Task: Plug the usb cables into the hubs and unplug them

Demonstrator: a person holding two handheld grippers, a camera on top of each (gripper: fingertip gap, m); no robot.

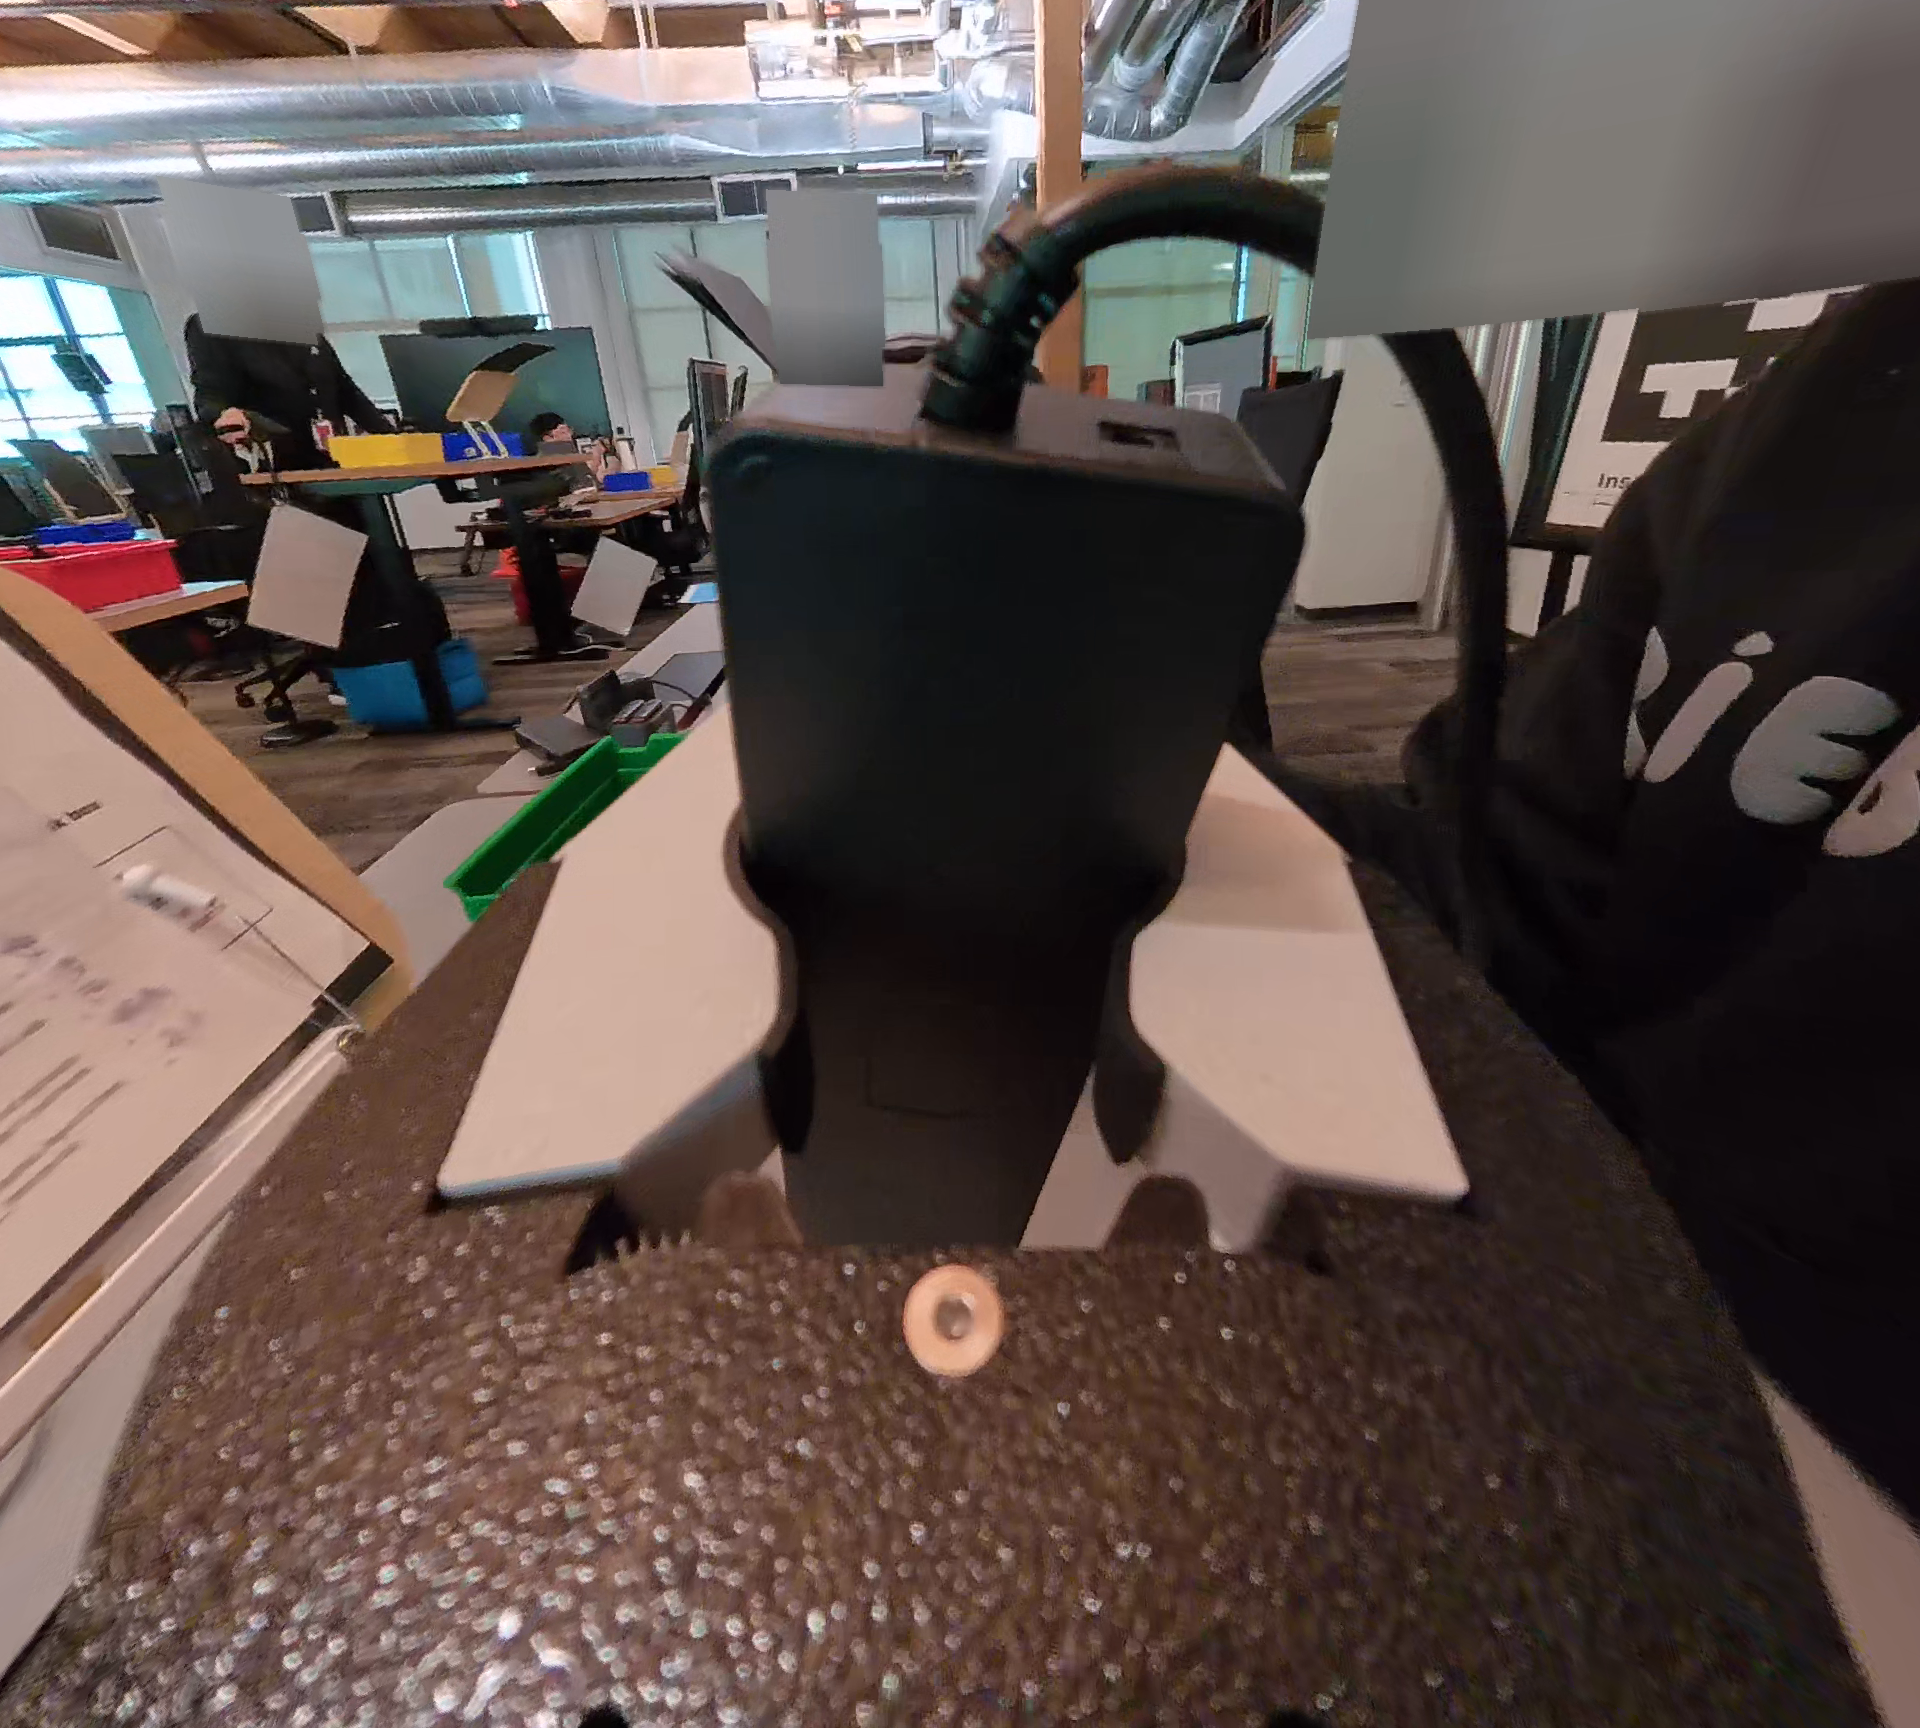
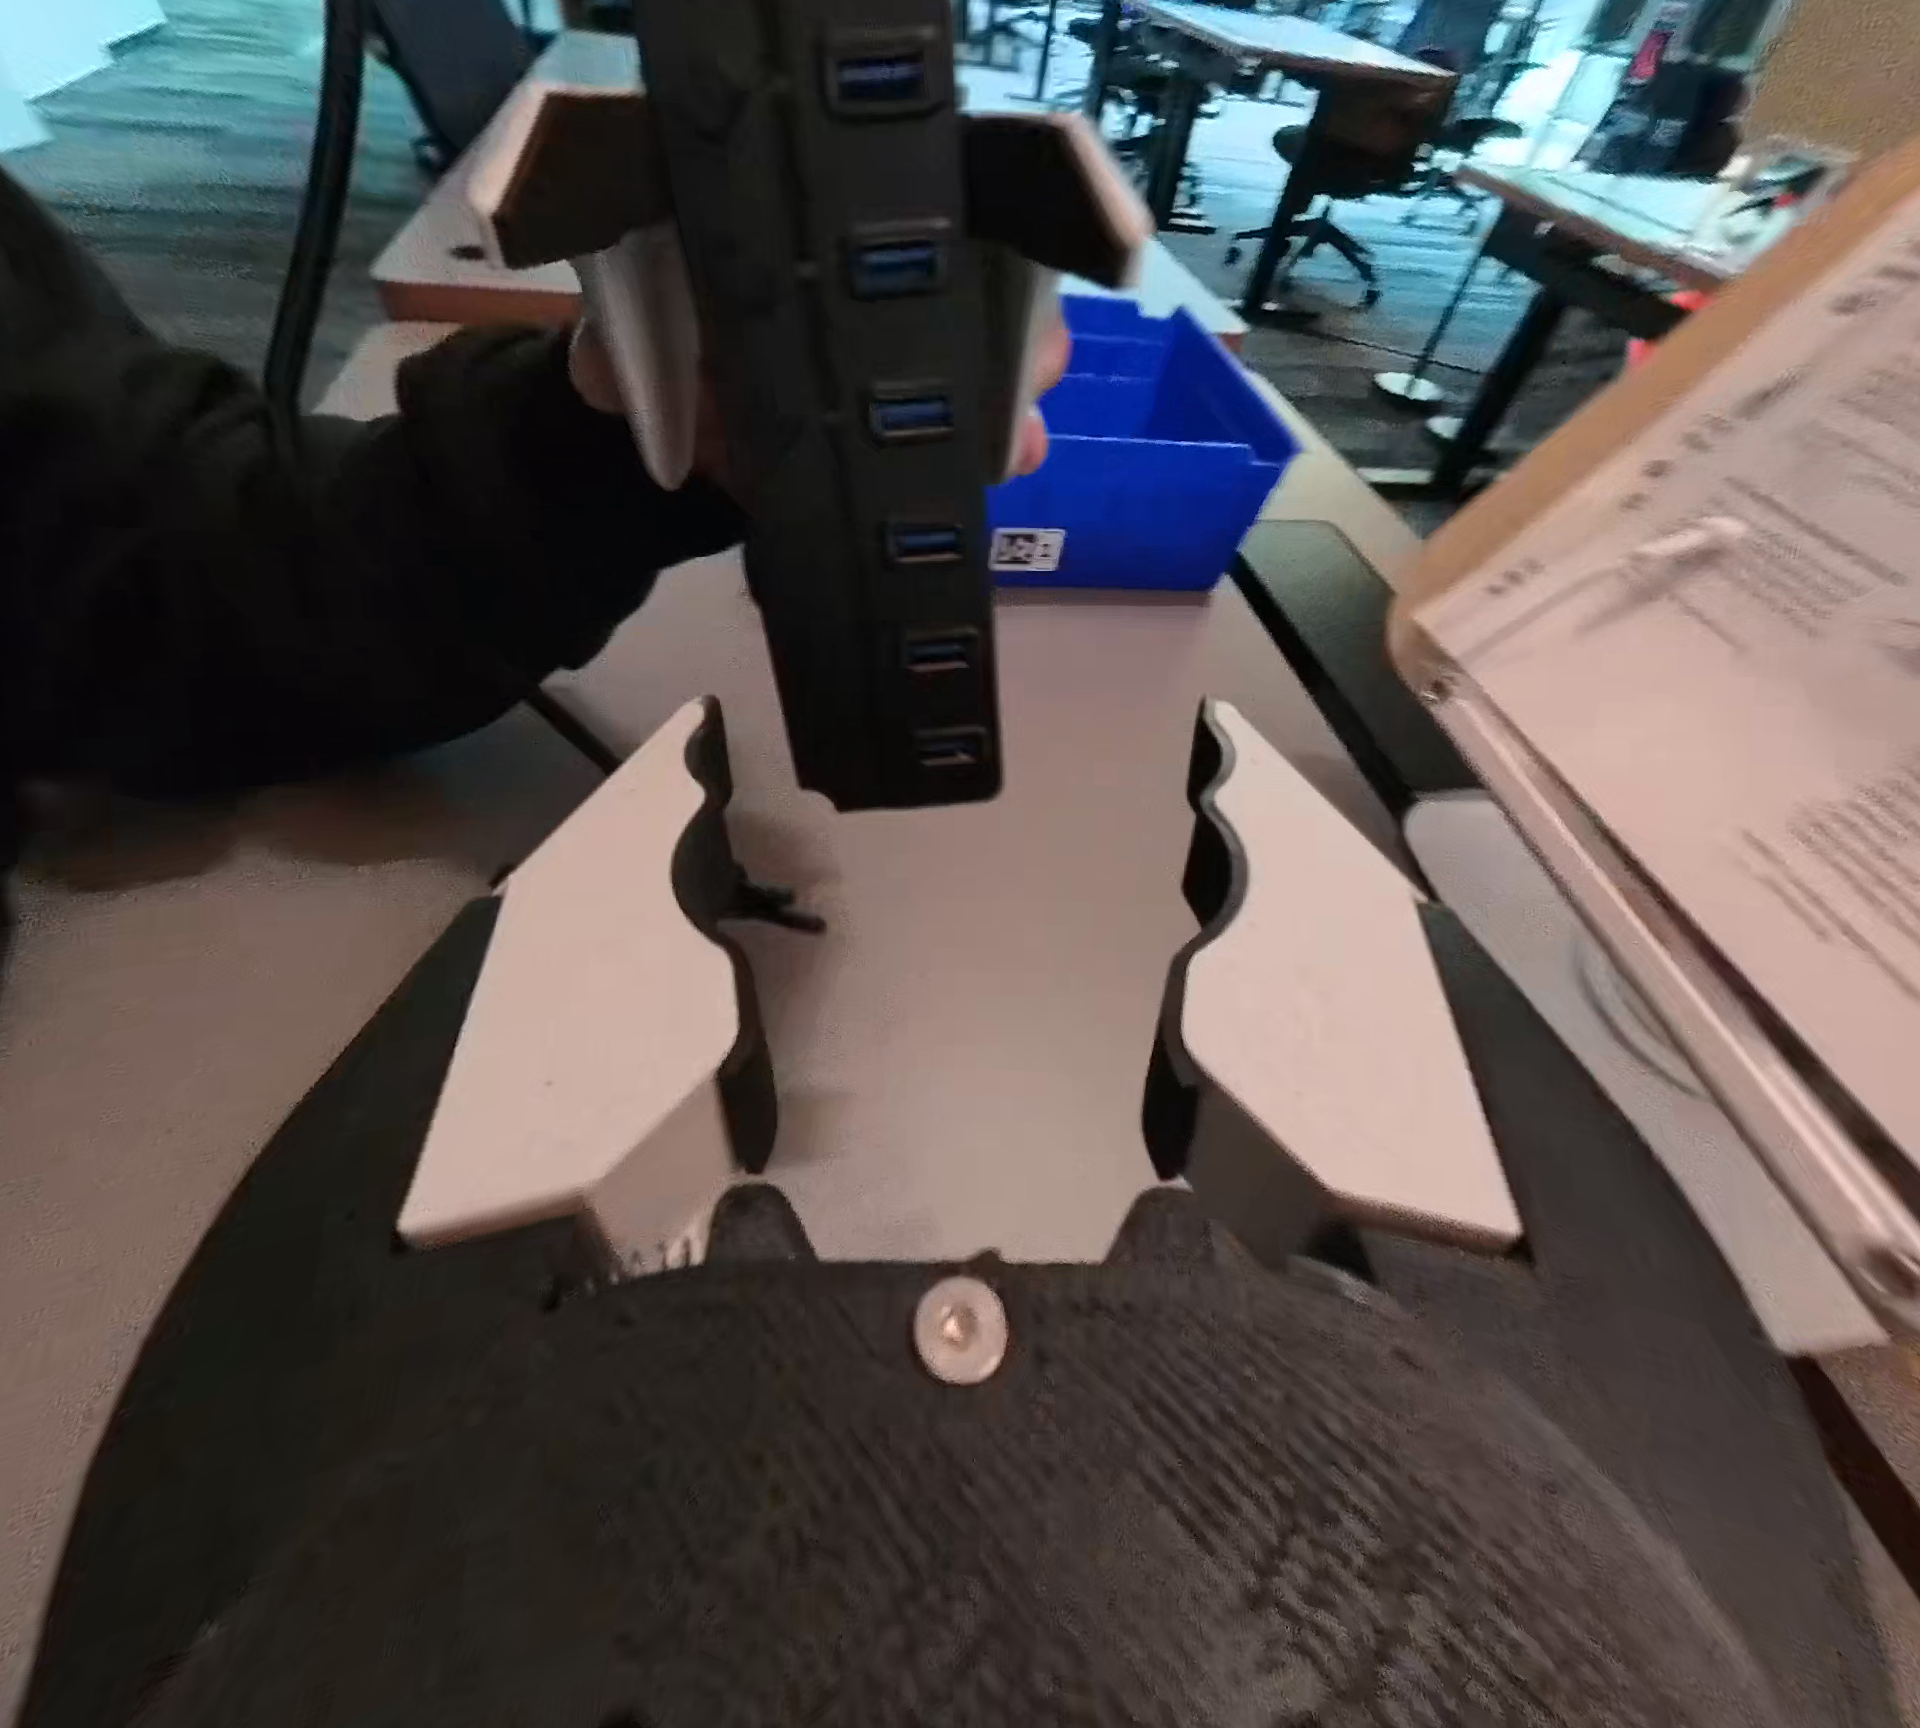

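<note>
While the left gripper [image 1: 951, 982] pinches the rigid, light-looking hub [image 1: 997, 639] mid-body, the right gripper [image 2: 961, 940] gapes empty; stiff cord [image 1: 1049, 296] may tug.

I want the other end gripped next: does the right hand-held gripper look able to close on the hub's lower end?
Probably yes: the right hand-held gripper is open and empty, the hub hangs just ahead, nothing between.
</note>
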